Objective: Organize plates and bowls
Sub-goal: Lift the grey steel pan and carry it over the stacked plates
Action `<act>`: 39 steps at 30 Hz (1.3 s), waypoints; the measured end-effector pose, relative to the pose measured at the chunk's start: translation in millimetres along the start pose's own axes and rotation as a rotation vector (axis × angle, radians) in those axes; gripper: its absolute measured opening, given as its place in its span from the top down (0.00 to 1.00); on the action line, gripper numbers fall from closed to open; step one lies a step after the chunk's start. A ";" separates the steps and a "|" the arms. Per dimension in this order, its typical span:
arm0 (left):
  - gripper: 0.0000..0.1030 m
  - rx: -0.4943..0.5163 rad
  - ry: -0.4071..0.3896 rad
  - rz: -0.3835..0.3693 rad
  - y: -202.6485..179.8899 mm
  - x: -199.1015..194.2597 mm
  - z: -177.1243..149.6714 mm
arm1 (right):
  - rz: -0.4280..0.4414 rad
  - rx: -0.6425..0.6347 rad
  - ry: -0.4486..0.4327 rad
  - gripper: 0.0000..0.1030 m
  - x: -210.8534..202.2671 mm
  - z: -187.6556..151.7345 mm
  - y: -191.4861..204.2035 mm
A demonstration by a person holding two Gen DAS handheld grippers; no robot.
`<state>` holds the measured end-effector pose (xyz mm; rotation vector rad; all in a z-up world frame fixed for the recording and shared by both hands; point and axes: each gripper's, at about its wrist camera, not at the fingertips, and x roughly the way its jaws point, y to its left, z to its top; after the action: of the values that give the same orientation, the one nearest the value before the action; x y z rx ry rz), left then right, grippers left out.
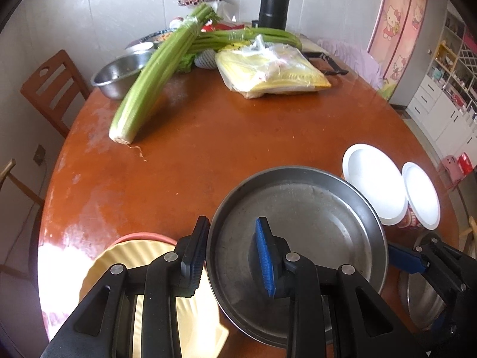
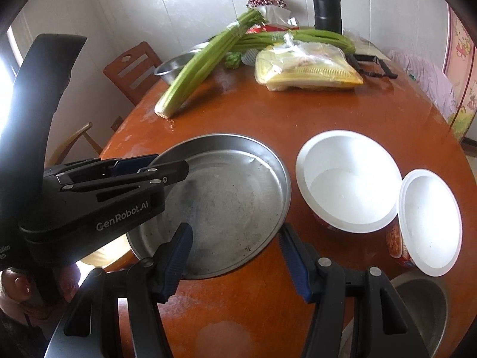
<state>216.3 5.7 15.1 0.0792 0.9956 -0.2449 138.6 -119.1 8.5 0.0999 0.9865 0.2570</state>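
A round steel plate (image 1: 313, 217) is held off the brown table (image 1: 193, 149) and overlaps a yellow plate (image 1: 143, 268) stacked on a pink one (image 1: 143, 235). My left gripper (image 1: 232, 220) is shut on the steel plate's left rim, one finger outside and one inside. In the right wrist view the same gripper (image 2: 161, 164) grips the steel plate (image 2: 226, 197) from the left. My right gripper (image 2: 235, 228) stands open at the plate's near right edge, with nothing pinched. Two white bowls (image 2: 348, 179) (image 2: 429, 220) sit to the right. A steel bowl (image 2: 417, 313) lies under the right gripper.
At the back lie celery bundles (image 1: 149, 83), a steel bowl (image 1: 116, 74), a bagged yellow packet (image 1: 268, 68), a black flask (image 1: 274, 6) and a black tool (image 2: 372, 65). A wooden chair (image 1: 50, 86) stands at the left. A hand (image 2: 18, 286) holds the left gripper.
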 end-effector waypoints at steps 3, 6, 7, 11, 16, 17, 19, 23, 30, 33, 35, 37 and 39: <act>0.69 -0.012 -0.022 0.003 4.8 -12.2 -1.3 | 0.006 -0.017 -0.018 0.42 -7.6 0.5 6.6; 0.69 -0.022 -0.044 0.013 10.3 -25.5 -3.7 | 0.011 -0.038 -0.036 0.42 -14.8 1.9 14.9; 0.69 -0.028 -0.051 0.017 13.2 -30.1 -4.5 | 0.013 -0.045 -0.041 0.42 -16.8 2.8 18.1; 0.68 -0.057 -0.082 0.030 30.4 -50.1 -10.0 | 0.025 -0.091 -0.059 0.41 -22.7 6.9 34.9; 0.68 -0.093 -0.114 0.059 53.0 -72.2 -17.7 | 0.044 -0.150 -0.079 0.41 -28.0 11.4 61.1; 0.68 -0.097 -0.119 0.066 55.9 -74.9 -18.9 | 0.047 -0.163 -0.082 0.41 -28.5 12.3 68.1; 0.66 -0.109 -0.131 0.075 64.4 -81.7 -21.8 | 0.057 -0.180 -0.082 0.42 -28.0 13.2 76.5; 0.66 -0.129 -0.153 0.095 79.3 -93.2 -26.3 | 0.069 -0.214 -0.081 0.42 -26.5 15.7 93.1; 0.65 -0.148 -0.163 0.131 95.8 -95.2 -33.0 | 0.089 -0.252 -0.065 0.42 -18.9 19.7 113.7; 0.65 -0.162 -0.153 0.132 102.6 -90.1 -34.9 | 0.090 -0.260 -0.060 0.42 -14.1 21.7 118.2; 0.65 -0.171 -0.148 0.138 105.8 -86.8 -35.6 | 0.093 -0.263 -0.057 0.42 -11.1 22.7 120.1; 0.65 -0.179 -0.142 0.146 108.9 -82.3 -36.4 | 0.097 -0.268 -0.049 0.42 -6.3 23.1 123.2; 0.65 -0.185 -0.139 0.147 110.4 -79.6 -37.4 | 0.091 -0.276 -0.042 0.42 -2.4 23.0 125.3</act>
<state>170.8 132.7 56.4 -0.0328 0.8656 -0.0228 135.3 2.0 48.0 -0.1010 0.8972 0.4704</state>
